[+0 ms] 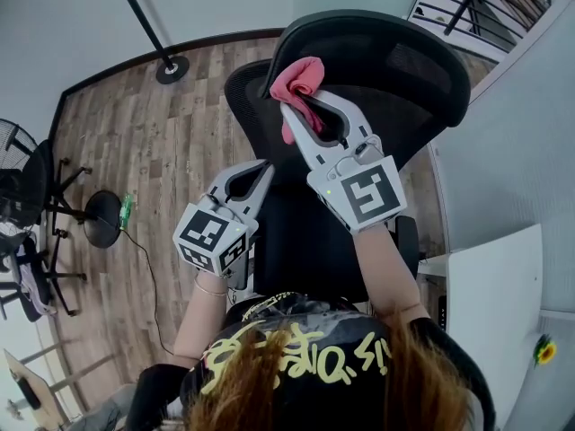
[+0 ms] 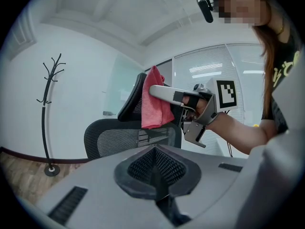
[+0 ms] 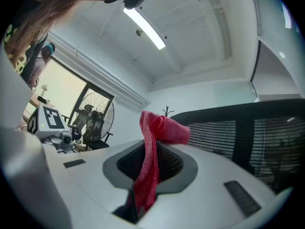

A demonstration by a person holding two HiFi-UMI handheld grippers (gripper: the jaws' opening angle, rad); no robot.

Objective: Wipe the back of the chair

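Only illegible yellow lettering on the person's shirt point(image 1: 296, 356).

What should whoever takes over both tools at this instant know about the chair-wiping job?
Right tool: shut on the pink cloth, raised at the edge of the headrest. Whether the cloth touches the mesh cannot be told.
Left tool: shut, empty, lower, over the chair back.
Done: the cloth is in hand. How much has been wiped does not show.
Left: probably press the cloth to the chair back and wipe across it.
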